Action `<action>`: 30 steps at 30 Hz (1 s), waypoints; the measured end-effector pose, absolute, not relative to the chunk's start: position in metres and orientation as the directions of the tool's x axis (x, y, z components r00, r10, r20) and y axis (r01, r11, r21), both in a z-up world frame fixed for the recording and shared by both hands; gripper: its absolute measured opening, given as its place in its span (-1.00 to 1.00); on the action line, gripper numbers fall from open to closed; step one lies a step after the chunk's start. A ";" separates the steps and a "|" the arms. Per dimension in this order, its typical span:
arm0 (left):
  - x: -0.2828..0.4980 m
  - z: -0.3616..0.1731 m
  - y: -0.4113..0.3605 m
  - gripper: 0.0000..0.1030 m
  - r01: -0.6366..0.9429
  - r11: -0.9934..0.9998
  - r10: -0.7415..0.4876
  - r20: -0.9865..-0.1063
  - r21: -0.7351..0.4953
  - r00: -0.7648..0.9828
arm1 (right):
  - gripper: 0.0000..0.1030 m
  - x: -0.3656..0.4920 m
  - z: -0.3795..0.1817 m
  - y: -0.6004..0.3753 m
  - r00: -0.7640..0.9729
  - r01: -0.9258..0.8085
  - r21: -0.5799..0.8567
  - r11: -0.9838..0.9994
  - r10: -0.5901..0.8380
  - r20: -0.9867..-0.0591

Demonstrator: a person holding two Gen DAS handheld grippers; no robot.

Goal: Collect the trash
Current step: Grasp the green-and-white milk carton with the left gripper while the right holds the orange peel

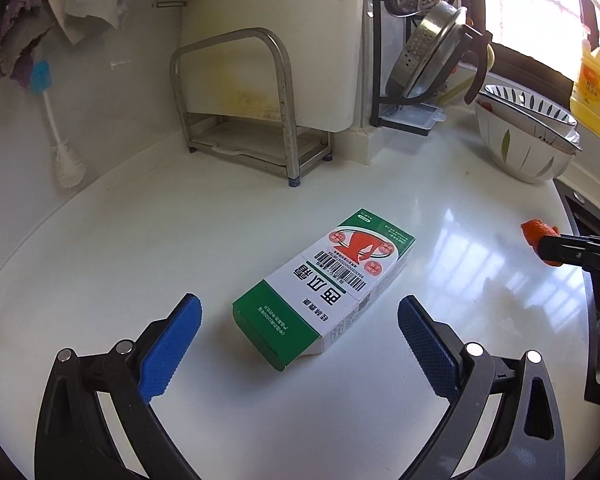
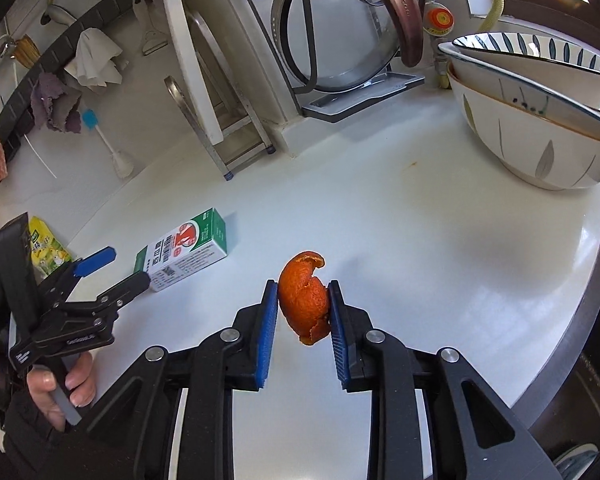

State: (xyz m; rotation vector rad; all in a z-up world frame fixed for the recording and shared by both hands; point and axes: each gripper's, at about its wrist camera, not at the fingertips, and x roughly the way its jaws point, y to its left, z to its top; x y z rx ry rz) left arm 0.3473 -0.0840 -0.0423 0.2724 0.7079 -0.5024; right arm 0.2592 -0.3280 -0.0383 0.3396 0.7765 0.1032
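Right wrist: right gripper (image 2: 303, 304) pinches orange peel (image 2: 305, 300) off counter (image 2: 420, 240) for binning | left gripper (image 1: 300, 320) spread wide, straddling carton (image 1: 324, 284) to grab.

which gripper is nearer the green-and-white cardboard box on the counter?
Left. The left gripper is open, its blue pads flanking the near end of the green-and-white cardboard box. The right gripper is off to the box's right, shut on an orange peel.
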 end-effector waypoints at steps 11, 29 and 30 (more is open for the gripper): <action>0.372 -0.050 -0.091 0.88 0.593 0.805 -0.388 -0.729 0.031 0.564 | -0.52 0.256 -0.035 -0.309 0.701 -0.037 0.356 0.934 0.278 -0.657; 0.380 -0.059 -0.110 0.86 0.648 0.761 -0.396 -0.771 0.029 0.499 | -0.52 0.256 -0.034 -0.303 0.695 -0.056 0.376 0.925 0.306 -0.650; 0.380 -0.059 -0.111 0.85 0.648 0.761 -0.396 -0.771 0.029 0.499 | -0.52 0.256 -0.033 -0.302 0.695 -0.055 0.376 0.925 0.306 -0.651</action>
